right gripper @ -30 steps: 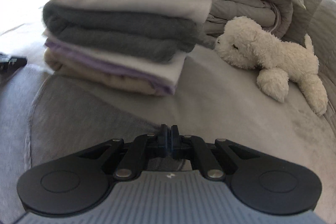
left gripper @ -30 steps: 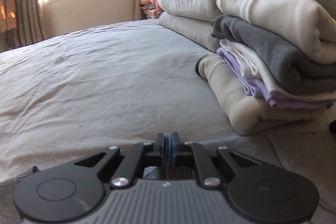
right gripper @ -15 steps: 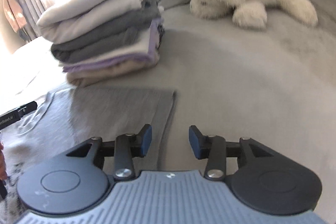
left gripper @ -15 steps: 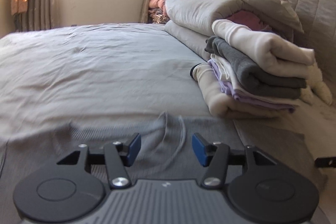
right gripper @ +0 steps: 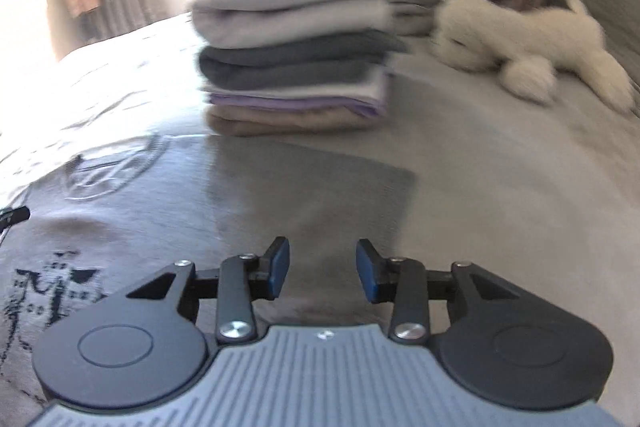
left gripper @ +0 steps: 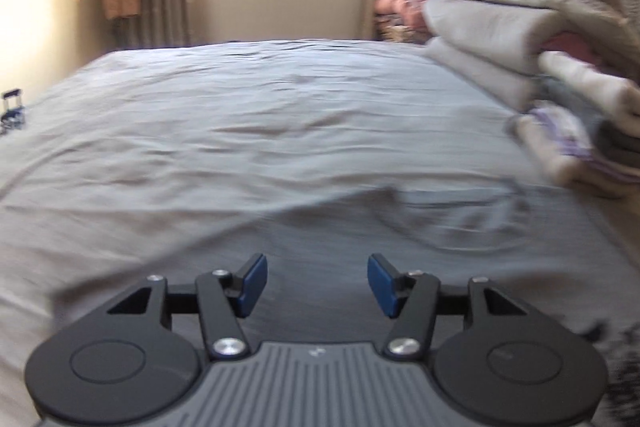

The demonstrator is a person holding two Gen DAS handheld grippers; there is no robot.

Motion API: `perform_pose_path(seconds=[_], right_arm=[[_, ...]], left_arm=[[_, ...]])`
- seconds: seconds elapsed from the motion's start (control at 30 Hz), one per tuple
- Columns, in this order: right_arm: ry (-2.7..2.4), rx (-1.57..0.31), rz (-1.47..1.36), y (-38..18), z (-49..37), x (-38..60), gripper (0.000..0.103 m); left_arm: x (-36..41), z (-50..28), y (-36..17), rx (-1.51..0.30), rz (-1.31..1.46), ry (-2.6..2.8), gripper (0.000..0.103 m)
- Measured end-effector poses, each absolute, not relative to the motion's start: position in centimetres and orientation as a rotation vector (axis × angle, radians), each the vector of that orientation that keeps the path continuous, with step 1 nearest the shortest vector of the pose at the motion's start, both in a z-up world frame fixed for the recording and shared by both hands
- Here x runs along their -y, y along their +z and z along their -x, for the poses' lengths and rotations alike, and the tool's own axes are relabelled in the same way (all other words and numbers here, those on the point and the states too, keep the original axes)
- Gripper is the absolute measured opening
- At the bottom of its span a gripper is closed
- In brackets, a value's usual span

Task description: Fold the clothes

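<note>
The bed (left gripper: pixel 248 115) is filling the left view; only the right view is showing the plush toy (right gripper: pixel 532 43) beside the stack (right gripper: pixel 296 67). The grey shirt (right gripper: pixel 280 195) is lying flat, printed, before both grippers. Left gripper (left gripper: pixel 317 283) and right gripper (right gripper: pixel 322 269) jaws are standing apart, holding nothing.

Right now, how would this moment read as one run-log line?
left gripper: open, empty | right gripper: open, empty | grey T-shirt: spread flat on bed, unfolded | folded stack: behind it | plush dog: right of stack
</note>
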State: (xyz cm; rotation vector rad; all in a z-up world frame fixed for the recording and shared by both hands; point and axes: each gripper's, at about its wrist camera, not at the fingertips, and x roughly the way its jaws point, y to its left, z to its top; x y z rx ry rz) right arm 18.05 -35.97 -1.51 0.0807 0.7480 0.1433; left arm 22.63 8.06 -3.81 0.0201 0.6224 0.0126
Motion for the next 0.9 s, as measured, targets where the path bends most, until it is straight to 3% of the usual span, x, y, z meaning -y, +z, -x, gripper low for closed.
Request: perform_pose_path(seconds=[0.33,0.5,0.57,0.77,0.9], right_arm=[[0.318,-0.727,-0.025,-2.7,-23.7,27.6,0.039],[0.471,-0.743,0.028,-4.5,-24.3,21.8,0.039],[0.470,-0.715,0.094,-5.3,-24.8,19.5,0.045],[0.378,-0.680,0.088,-4.8,-28.1,17.3,0.043],[0.433,-0.652,0.107,-3.7,-24.4,17.5,0.043]], left_arm=[[-11.3,-29.3,-5.5,-0.667,-0.044,-0.007,0.057],[-10.0,-31.1,-6.6,-0.645,-0.114,0.072,0.064],[-9.8,-31.1,-6.0,-0.642,-0.087,0.117,0.060],[-7.5,-25.9,-4.0,-0.605,-0.021,-0.119,0.061],[-5.2,-23.7,-5.4,-0.663,-0.017,-0.309,0.061]])
